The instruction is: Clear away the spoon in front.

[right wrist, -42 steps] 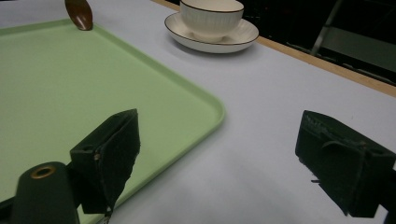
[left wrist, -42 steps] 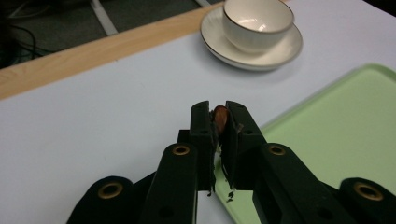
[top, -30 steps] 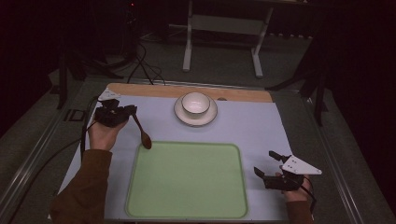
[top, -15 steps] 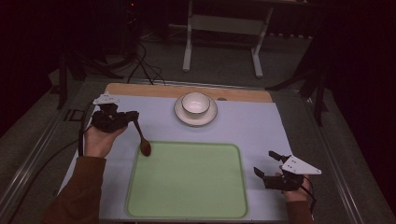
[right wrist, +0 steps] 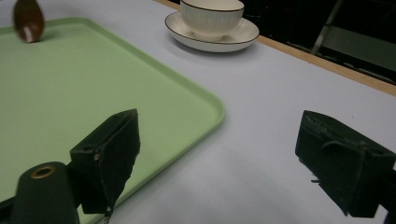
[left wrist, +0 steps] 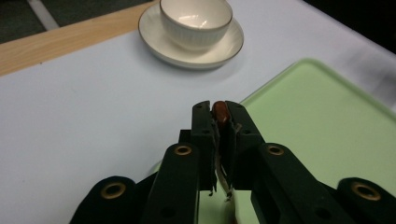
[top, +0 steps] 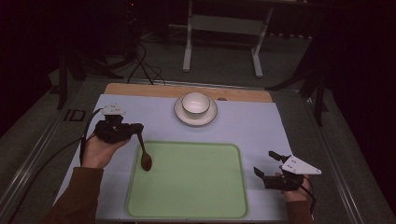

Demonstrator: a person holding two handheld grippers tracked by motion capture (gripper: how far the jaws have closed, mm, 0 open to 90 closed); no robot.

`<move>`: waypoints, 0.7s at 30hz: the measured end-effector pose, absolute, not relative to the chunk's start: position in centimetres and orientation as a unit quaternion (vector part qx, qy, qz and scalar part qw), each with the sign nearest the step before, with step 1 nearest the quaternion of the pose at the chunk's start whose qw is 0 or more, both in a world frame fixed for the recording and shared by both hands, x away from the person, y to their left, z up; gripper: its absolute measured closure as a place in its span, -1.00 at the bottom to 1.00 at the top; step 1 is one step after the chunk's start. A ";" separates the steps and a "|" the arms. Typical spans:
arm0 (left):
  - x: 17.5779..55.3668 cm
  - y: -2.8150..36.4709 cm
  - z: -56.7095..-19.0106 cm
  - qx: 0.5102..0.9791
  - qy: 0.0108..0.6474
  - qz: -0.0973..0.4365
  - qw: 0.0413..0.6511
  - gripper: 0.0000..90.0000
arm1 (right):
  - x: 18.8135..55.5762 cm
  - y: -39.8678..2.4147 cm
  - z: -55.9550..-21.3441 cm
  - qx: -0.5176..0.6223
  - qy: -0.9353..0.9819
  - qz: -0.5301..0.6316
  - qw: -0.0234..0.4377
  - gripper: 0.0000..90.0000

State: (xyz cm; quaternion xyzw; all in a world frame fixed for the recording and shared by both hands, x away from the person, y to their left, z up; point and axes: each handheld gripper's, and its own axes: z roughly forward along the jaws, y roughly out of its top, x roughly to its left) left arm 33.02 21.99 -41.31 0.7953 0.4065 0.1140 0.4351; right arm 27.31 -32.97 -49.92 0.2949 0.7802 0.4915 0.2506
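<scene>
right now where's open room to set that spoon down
The green tray is almost wholly bare, from the spoon hanging over its left edge to the open right gripper. Bare cloth lies between tray and saucer. The only occupied spot is the cup and saucer.

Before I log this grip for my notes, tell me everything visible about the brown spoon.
The dark brown, glossy spoon, wooden by its look, hangs bowl-down from the left gripper, whose jaws are shut on its thin handle. Its oval bowl sits over the left edge of the pale green tray; whether it touches the tray I cannot tell.
</scene>
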 end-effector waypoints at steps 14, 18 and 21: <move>32.9 21.5 -44.8 0.791 0.404 0.086 0.452 0.75 | 27.3 -33.0 -49.9 0.296 0.781 0.491 0.249 -0.70; 32.9 21.5 -45.8 0.788 0.408 0.081 0.453 0.74 | 27.3 -32.9 -49.9 0.295 0.781 0.491 0.249 -0.70; 33.0 21.5 -46.4 0.785 0.412 0.077 0.456 0.74 | 27.3 -32.9 -49.9 0.296 0.781 0.491 0.249 -0.70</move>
